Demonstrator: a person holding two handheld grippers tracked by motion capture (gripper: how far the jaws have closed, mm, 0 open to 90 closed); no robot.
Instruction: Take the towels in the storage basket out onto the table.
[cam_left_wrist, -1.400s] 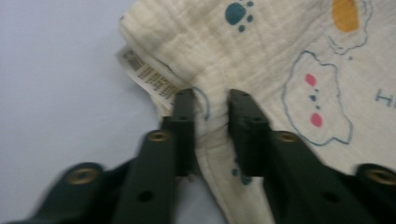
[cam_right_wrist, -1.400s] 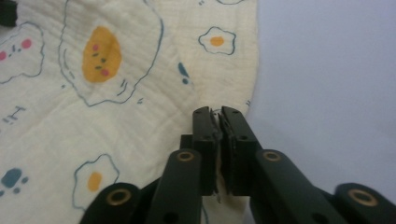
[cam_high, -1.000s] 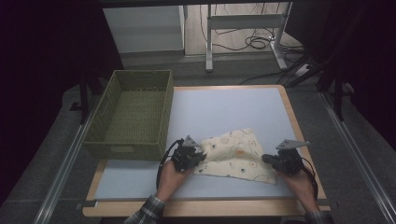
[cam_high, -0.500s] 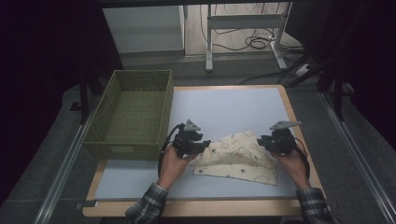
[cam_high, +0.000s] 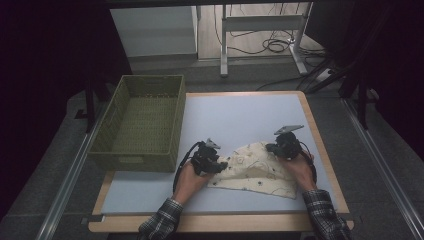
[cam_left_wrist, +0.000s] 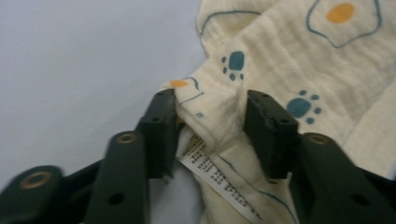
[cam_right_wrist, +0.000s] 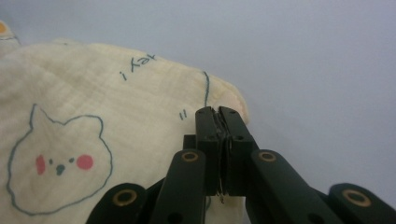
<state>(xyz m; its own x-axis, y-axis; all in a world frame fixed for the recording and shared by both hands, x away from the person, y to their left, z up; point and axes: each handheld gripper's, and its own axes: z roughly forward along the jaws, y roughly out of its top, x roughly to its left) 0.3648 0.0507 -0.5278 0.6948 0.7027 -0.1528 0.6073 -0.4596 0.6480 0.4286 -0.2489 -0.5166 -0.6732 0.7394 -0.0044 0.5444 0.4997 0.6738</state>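
1. Two grippers work the cloth (cam_high: 255, 167) lying near-right on the table (cam_high: 240, 115): right gripper (cam_right_wrist: 218, 114) pinched onto its far edge.
2. Left gripper (cam_left_wrist: 212, 121) jaws, just opening, straddle a bunched corner, probably loose.
3. Next: reclamp, then fold.

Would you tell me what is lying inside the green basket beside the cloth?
The green basket shows just its own woven floor and walls, with nothing lying in it. The strip of floor tucked behind its near wall is hidden. The cloth lies outside, on the table.
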